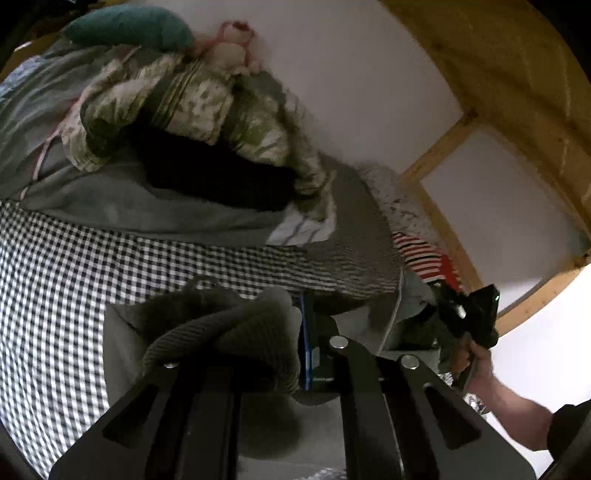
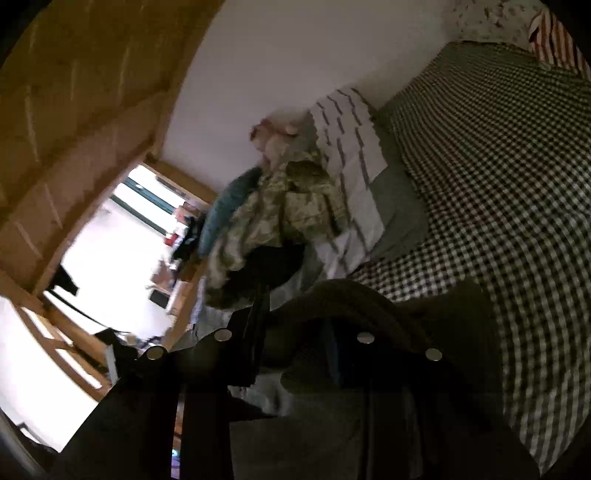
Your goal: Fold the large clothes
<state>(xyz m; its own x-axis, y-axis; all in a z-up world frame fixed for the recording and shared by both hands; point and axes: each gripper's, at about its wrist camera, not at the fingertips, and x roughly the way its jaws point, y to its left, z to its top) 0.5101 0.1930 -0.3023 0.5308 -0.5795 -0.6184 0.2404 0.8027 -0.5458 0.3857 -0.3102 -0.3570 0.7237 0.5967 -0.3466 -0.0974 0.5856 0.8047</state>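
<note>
A grey-olive knitted garment (image 1: 221,332) is bunched at the tip of my left gripper (image 1: 295,332), which is shut on it above the checkered bed sheet (image 1: 74,277). In the right wrist view the same dark knit (image 2: 369,306) drapes over my right gripper (image 2: 295,332), whose fingers are closed on a fold of it. The right gripper (image 1: 448,302) also shows at the right of the left wrist view, held in a person's hand (image 1: 476,362). Both grippers hang above the bed; most of the garment is hidden beneath them.
A heap of clothes lies at the wall side of the bed: a camouflage piece (image 1: 184,99), a black one (image 1: 207,173) and a grey-green one (image 1: 110,206). A teal pillow (image 1: 129,29) and a plush toy (image 1: 232,40) lie beside it. Wooden beams (image 1: 443,147) frame the bed.
</note>
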